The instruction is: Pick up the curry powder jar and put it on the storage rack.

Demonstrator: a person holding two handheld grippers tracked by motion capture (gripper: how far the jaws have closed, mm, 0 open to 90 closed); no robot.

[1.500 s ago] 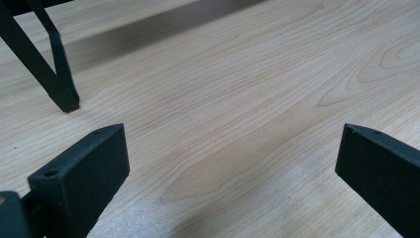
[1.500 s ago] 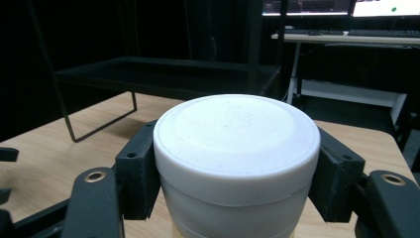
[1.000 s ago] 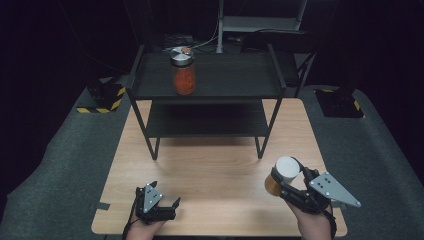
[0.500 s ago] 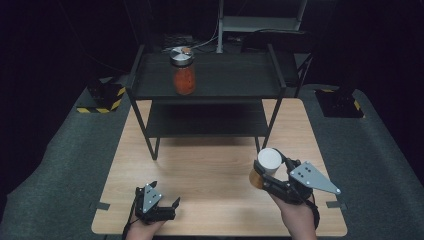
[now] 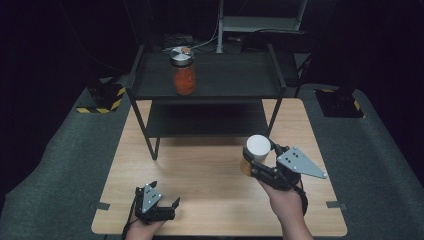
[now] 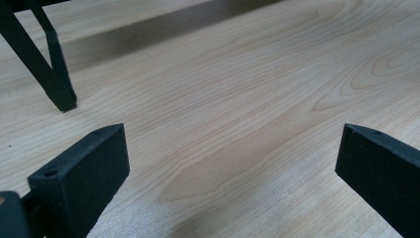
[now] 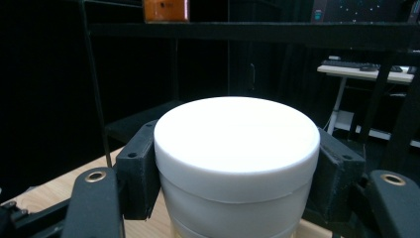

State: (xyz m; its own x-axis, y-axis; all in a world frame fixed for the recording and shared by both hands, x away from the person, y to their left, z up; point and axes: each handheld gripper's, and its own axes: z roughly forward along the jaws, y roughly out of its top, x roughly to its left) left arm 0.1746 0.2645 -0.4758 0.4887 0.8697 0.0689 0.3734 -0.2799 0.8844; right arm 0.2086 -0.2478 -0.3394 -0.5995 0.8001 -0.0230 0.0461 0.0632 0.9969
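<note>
My right gripper [image 5: 252,161] is shut on a jar with a white lid [image 5: 258,148] and orange contents, held off the wooden table [image 5: 210,170] in front of the black shelf's right leg. In the right gripper view the white-lidded jar [image 7: 236,163] sits clamped between both jaws, upright. A second jar [image 5: 183,70] with a silver lid and red-orange contents stands on the top shelf [image 5: 225,75]; its base [image 7: 166,10] shows at the top of the right gripper view. My left gripper [image 5: 167,206] rests near the table's front edge, open, its jaws spread over bare wood [image 6: 233,124].
The black two-tier shelf stands at the table's back; one of its legs [image 6: 52,74] shows in the left gripper view. Grey padding [image 5: 55,165] surrounds the table. Black-and-yellow striped blocks [image 5: 102,102] lie beyond the left corner. A desk [image 7: 361,72] stands far behind.
My right gripper has carried the white-lidded jar leftward and up, toward the shelf. The left gripper has stayed in place.
</note>
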